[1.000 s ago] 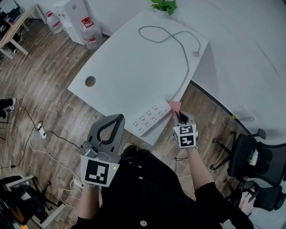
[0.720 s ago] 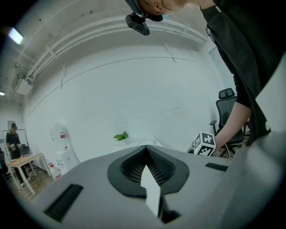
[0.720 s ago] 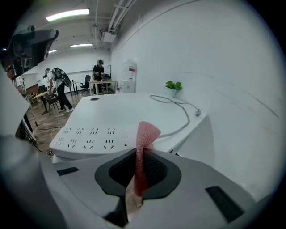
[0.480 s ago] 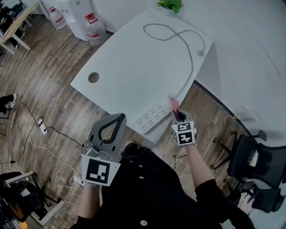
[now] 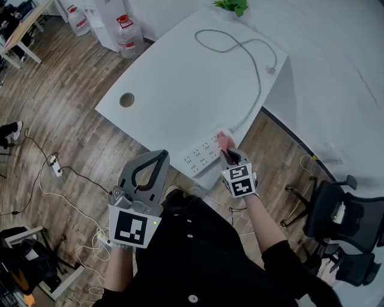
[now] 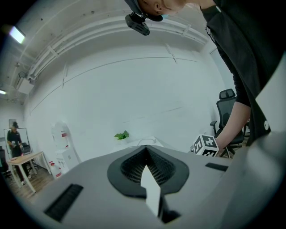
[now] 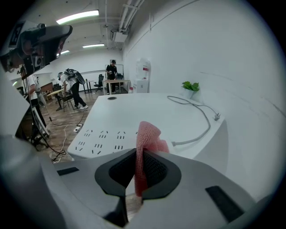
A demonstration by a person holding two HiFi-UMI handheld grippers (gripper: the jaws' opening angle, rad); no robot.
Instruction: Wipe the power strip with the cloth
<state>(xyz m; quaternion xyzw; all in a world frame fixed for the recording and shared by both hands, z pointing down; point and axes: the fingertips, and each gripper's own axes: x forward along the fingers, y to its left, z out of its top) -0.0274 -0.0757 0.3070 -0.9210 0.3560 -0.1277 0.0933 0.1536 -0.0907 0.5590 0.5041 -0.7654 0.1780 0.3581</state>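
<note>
A white power strip point(image 5: 203, 155) lies along the near edge of the white table point(image 5: 180, 78); its grey cable point(image 5: 255, 66) loops toward the far side. My right gripper point(image 5: 226, 150) is shut on a pink cloth point(image 5: 224, 141), which rests on the strip's right end. In the right gripper view the cloth point(image 7: 145, 137) sticks up between the shut jaws of that gripper point(image 7: 139, 163), with the strip point(image 7: 103, 141) just ahead to the left. My left gripper point(image 5: 159, 156) is shut and holds nothing, off the table's near edge; the left gripper view shows it point(image 6: 146, 154) pointing at the wall.
A round grommet hole point(image 5: 126, 99) sits at the table's left side and a green plant point(image 5: 237, 6) at its far end. Water bottles point(image 5: 125, 33) stand on the floor beyond. An office chair point(image 5: 336, 210) is on the right. Cables and another strip point(image 5: 53, 162) lie on the floor at left.
My right gripper has moved left with the cloth, from just off the strip's right end onto that end. The left gripper has stayed where it was.
</note>
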